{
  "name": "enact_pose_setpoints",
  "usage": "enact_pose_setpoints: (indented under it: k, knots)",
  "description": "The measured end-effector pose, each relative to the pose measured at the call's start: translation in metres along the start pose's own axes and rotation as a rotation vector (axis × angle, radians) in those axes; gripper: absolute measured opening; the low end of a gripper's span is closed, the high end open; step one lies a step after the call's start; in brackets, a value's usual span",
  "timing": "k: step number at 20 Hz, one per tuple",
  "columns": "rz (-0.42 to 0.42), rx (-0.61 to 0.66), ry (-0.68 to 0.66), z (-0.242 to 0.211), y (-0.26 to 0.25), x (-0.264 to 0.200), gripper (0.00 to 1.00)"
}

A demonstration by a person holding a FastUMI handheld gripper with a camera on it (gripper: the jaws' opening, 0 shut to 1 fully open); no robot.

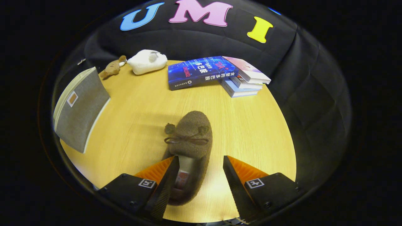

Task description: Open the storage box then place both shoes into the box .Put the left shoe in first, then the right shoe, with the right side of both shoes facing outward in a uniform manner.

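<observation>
While the gripper (199, 175) hangs low over the wooden surface (251, 131), its jaws stand released, spread wide with bare wood showing between the right finger and the shoe. The brown fuzzy shoe (190, 138) lies flat on the surface, toe pointing away from the gripper, a small bow across its upper. Its heel end sits between the jaws, close against the left finger, which overlaps the shoe's left edge; whether that finger actually touches it cannot be told. The right finger is clear of the shoe.

The grey fabric storage box (80, 106) stands at the left edge of the surface, well apart from the shoe. Its flat grey face carries a small tan patch. The interior is not visible from this angle, so its contents cannot be told, nor whether it is opened.

Beyond the shoe, at the far edge, a stack of books (220, 75) lies with a blue-covered volume on top. A white plush toy (147, 61) and a small brown plush toy (113, 67) lie near the far left.
</observation>
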State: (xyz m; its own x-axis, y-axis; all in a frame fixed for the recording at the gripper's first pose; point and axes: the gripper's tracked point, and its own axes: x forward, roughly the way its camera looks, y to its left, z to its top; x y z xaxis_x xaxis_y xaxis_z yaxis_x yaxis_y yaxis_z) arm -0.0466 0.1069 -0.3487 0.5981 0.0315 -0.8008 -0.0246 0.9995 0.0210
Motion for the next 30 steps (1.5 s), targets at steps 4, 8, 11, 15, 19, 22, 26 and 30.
enact_pose_setpoints:
  k: [4, 8, 11, 15, 19, 22, 26, 30]
  knots:
    - [-0.041, 0.003, 0.016, 0.003, -0.004, 0.028, 0.76]
    - [-0.059, 0.021, 0.039, 0.003, -0.001, 0.043, 0.44]
    - [-0.109, 0.006, 0.030, 0.002, -0.009, 0.045, 0.18]
    - [-0.091, 0.044, 0.020, 0.006, -0.007, 0.033, 0.07]
    - [-0.034, 0.070, -0.037, 0.037, 0.011, -0.005, 0.07]
    - [0.034, 0.112, -0.084, 0.076, 0.041, -0.043, 0.07]
    - [0.122, 0.154, -0.126, 0.128, 0.099, -0.085, 0.07]
    - [0.211, 0.164, -0.154, 0.171, 0.166, -0.120, 0.07]
